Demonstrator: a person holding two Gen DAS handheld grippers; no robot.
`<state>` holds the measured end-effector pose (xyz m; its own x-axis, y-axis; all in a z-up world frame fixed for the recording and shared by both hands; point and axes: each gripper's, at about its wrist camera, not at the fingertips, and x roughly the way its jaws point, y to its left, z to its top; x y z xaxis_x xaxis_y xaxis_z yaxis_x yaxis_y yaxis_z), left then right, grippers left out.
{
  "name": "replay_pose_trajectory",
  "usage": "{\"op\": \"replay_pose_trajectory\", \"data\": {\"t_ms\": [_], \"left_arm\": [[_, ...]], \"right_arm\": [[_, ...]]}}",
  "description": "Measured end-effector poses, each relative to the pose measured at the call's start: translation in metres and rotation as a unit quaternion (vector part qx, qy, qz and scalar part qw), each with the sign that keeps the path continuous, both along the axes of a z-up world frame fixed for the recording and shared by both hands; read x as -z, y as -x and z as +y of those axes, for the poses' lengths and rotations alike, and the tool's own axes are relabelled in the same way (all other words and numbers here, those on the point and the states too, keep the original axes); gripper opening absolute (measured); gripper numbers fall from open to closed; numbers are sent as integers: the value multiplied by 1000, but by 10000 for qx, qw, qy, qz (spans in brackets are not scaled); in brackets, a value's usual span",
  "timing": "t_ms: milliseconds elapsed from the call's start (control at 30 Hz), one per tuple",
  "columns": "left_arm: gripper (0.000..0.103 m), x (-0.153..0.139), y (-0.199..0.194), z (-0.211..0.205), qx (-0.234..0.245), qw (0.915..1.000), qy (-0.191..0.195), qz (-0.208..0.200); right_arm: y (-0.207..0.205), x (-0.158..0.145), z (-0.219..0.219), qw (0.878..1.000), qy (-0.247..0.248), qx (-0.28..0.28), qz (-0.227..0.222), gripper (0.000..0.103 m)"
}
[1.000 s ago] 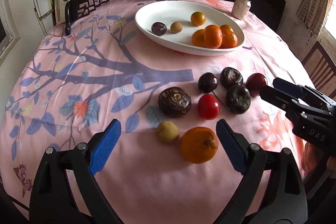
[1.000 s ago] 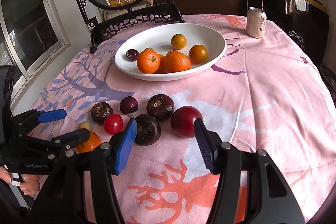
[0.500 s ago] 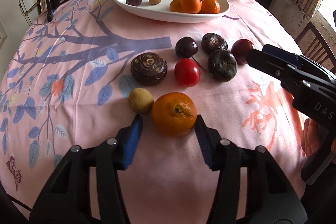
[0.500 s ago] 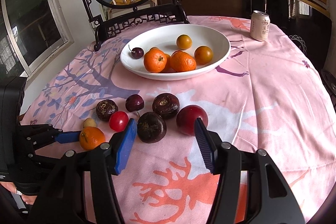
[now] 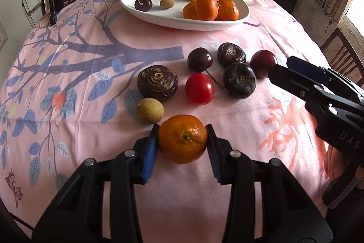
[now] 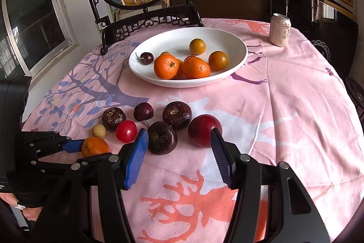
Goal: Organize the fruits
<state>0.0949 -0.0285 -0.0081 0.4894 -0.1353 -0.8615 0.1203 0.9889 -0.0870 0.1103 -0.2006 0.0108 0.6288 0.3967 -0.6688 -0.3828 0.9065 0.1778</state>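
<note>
- Left gripper (image 5: 182, 140) clamped on the mandarin (image 5: 182, 138), one pad pressing each flank, fruit resting on the pink tablecloth (image 5: 261, 124) with stem facing the camera.
- Grip taken across the widest part, probably so the round fruit cannot squirt out on lifting.
- Longan (image 5: 149, 111) just beside the left pad, close enough to get nudged.
- Likely destination: the white plate (image 5: 159, 15) at the far side, already holding other mandarins (image 5: 206, 6), a cherry (image 5: 143, 3) and a longan, so apparently sorting like with like.
- Right gripper (image 6: 178, 152) spread wide and empty, hovering low over the cloth.
- Red plum (image 6: 204, 130) just ahead of its right finger, dark water chestnut (image 6: 162, 137) beside its left finger; neither enclosed.
- Remaining loose on the cloth: red tomato (image 5: 199, 88), dark cherry (image 5: 199, 59), two more water chestnuts.
</note>
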Motion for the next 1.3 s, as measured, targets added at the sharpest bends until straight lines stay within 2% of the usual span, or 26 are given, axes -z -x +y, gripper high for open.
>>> {"op": "replay_pose_trajectory", "data": {"t_ms": [167,367,533,767,900,967,1133,1300], "left_arm": [[41,-14,10,9,6,9997,15,-239],[41,-21,12,22,0,9993,73,-354],[41,-21,8,34,-19,9993,136,-356],[41,-23,4,48,-49,9988,288,-386],[41,-25,1,54,-90,9988,291,-392],[41,-27,1,56,-116,9987,288,-407],[41,-32,4,64,-184,9985,231,-451],[41,-45,5,67,-130,9981,318,-513]], "right_arm": [[1,6,-3,9998,94,-75,133,57],[12,14,5,9982,63,-508,326,57],[14,23,32,9951,525,-756,374,57],[-9,34,46,9937,948,-509,314,56],[-18,34,58,9924,1086,-546,190,44],[-18,32,60,9919,1165,-497,95,43],[-6,17,47,9949,879,-488,-108,43],[2,-5,14,9995,87,-283,-126,43]]}}
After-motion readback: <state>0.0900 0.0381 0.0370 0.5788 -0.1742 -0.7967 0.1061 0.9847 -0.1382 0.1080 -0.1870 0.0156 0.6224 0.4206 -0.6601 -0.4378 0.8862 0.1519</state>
